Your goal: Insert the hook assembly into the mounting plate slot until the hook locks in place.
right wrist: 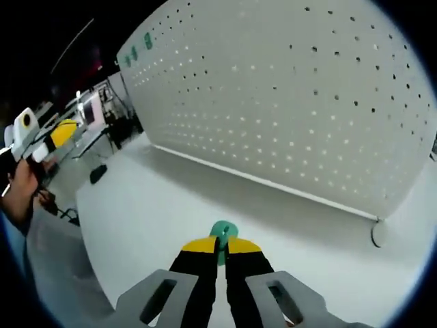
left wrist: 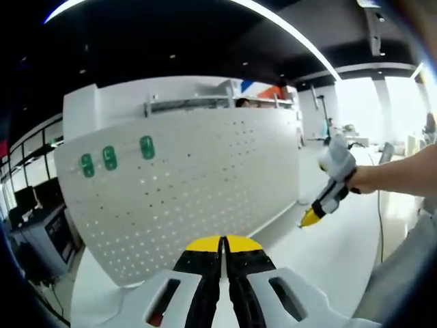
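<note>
The right gripper pinches a green hook in its closed jaws, near the white pegboard. The left gripper is closed on nothing. Keep the hook straight, line it up with a hole, then push gently until it clicks. Three green hooks hang there already.

White tabletop, bare surface. Ceiling light strips, curved, overhead. Metal rack behind the board. Desk with monitors at left. Dark cable at the tabletop edge.
</note>
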### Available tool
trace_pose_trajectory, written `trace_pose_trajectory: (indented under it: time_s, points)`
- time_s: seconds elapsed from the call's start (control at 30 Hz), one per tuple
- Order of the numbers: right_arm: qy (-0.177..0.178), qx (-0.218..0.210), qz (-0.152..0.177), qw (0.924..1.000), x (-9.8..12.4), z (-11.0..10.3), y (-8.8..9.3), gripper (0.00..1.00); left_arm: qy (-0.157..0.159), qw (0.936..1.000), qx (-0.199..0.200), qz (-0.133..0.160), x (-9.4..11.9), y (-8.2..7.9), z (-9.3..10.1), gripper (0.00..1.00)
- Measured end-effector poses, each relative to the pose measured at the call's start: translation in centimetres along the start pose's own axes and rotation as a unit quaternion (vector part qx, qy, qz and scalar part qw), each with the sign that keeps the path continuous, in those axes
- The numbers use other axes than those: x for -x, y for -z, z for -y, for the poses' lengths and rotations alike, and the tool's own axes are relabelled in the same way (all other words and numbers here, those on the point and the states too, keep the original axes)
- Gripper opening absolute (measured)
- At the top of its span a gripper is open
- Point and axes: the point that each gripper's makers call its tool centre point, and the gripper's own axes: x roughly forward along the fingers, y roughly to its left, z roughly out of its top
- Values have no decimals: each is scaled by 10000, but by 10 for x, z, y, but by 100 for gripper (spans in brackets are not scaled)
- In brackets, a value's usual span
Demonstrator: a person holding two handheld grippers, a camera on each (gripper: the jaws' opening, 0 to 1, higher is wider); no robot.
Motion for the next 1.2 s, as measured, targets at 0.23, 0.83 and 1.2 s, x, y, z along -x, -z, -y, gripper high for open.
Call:
trace_pose_trajectory:
  time_s: [0.23, 0.83, 1.2]
  points:
    - [74, 217, 384, 9990, 13, -10, -24, 1, 135, 9999, -16, -5, -2, -2, 8, 2]
    - [123, 881, 1499, 9847, 54, -57, -98, 1, 505, 9987, -82, 91, -14, -17, 34, 2]
    - [59, 1150, 2255, 9674, 77, -91, -130, 1, 754, 9967, -118, 267, -20, -36, 52, 2]
